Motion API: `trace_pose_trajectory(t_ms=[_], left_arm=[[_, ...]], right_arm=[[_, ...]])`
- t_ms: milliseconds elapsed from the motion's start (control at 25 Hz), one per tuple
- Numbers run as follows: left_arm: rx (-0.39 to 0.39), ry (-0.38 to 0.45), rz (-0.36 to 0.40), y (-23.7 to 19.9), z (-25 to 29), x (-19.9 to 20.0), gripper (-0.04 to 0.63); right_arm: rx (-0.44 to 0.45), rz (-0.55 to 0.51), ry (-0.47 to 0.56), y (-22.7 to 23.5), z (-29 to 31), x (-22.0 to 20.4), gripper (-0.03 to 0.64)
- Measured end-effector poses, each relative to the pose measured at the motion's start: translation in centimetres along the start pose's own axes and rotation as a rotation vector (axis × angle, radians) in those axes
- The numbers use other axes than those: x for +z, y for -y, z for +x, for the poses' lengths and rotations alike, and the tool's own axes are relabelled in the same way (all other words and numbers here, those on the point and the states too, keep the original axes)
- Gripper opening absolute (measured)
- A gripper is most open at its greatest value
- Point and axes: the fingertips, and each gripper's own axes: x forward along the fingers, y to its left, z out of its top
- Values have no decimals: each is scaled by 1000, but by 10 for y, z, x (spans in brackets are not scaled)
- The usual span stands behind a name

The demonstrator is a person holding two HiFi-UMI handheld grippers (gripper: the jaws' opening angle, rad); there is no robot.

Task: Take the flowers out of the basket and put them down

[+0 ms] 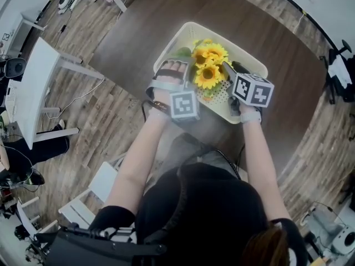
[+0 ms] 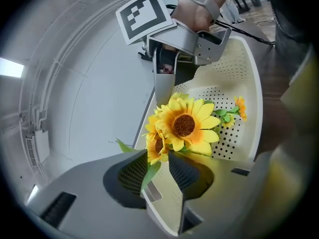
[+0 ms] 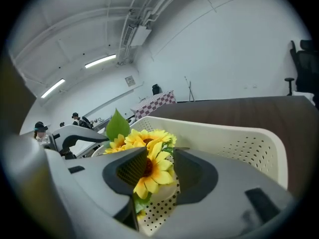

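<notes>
A bunch of yellow sunflowers [image 1: 209, 63] lies in a cream perforated basket [image 1: 195, 26] on the dark table. My left gripper [image 2: 158, 171] stands open at the basket's left rim, with a green leaf and the basket's edge between its pads. In that view the sunflowers [image 2: 185, 126] sit just beyond the jaws and the right gripper [image 2: 174, 49] faces me across the basket [image 2: 249, 83]. My right gripper [image 3: 162, 171] is open at the basket's right side; a sunflower [image 3: 149, 156] sits in the gap between its pads, over the basket [image 3: 239, 138].
The dark brown table [image 1: 166, 21] holds only the basket. A white desk [image 1: 33, 93] stands at the left over wood-plank floor, a white chair [image 1: 83, 204] at the lower left, a black office chair [image 1: 338, 65] at the right.
</notes>
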Motion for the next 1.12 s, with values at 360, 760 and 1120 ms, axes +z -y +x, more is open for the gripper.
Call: trace_pose_trajectory(t_ms=[360,760,1120], left_arm=[[-20,18,-23,0,13,-3,135],[-20,35,-18,4,14,3,34],[-20,45,-29,3,11,3,20]], right_arm=[[72,150,-41,-5,12,-5,147],[116,165,16,-14,7,-2,14],[132,148,77,-23,0,0,3]])
